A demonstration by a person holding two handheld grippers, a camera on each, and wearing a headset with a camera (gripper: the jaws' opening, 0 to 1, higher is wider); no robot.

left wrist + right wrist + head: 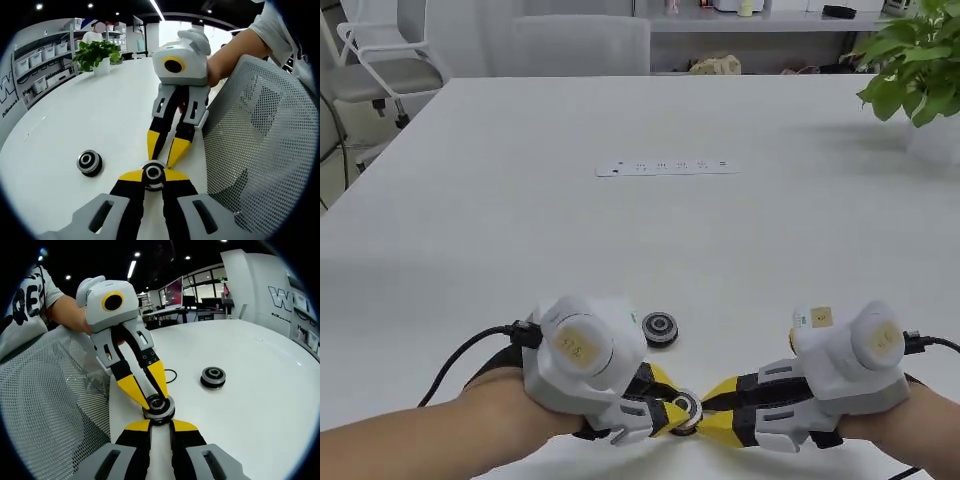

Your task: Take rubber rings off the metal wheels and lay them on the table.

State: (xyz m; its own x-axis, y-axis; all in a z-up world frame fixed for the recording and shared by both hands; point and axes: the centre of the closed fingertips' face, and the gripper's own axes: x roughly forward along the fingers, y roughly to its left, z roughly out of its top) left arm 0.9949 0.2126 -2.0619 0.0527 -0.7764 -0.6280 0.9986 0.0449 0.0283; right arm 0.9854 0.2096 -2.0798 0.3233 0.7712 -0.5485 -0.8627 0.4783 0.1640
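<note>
Your left gripper: jaws clenched on the metal wheel at the near edge of the table | your right gripper: tips against the same wheel, grasp cannot be told | second wheel: flat on the table, just beyond your left gripper

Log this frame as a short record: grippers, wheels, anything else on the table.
left gripper: jaws closed on near wheel, by the front edge of the table
right gripper: tips at that wheel's rim, grip unclear
loose wheel: flat on table, apart from both grippers, dark outer band in place
power strip: farther back, mid-table
plant: far right corner
</note>
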